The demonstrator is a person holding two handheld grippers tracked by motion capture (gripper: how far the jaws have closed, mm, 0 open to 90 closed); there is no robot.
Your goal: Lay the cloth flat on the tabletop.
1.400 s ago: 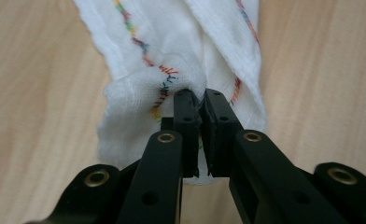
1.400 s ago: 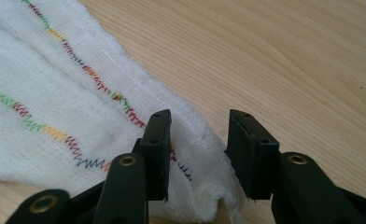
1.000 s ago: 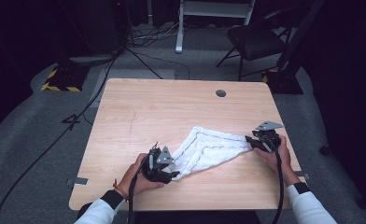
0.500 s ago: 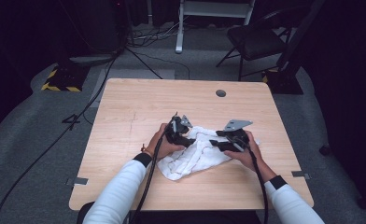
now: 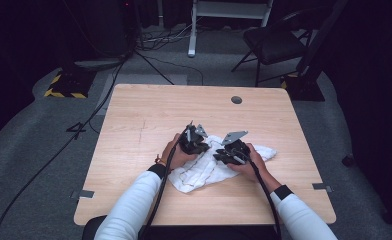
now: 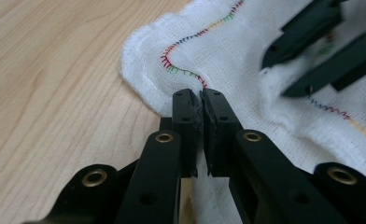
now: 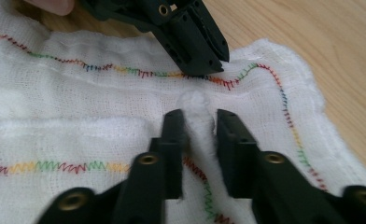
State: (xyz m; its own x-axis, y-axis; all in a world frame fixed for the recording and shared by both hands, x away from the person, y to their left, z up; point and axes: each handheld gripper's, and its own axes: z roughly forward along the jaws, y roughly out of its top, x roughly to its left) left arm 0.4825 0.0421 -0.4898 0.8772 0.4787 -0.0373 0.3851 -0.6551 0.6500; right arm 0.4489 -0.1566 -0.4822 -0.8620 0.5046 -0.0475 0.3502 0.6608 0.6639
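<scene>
Setting: wooden table (image 5: 134, 150) in a dark studio, cables and a chair (image 5: 274, 42) on the grey floor beyond it
Cloth: white cloth (image 5: 204, 172) with rainbow stitching lies bunched on the table's near half, beneath and between both grippers
Left gripper: left gripper (image 6: 199, 100) has just closed its jaws, clamped on the cloth's stitched hem
Right gripper: right gripper (image 7: 197, 119) just beside it, jaws just closed, pinching a raised fold of cloth
Technique: judged best to keep both pinches firm and lift together, so that neither layer slips
Edges: hem lies just outboard of the left gripper, bare wood beyond
Room: open tabletop ahead of both grippers and to either side
</scene>
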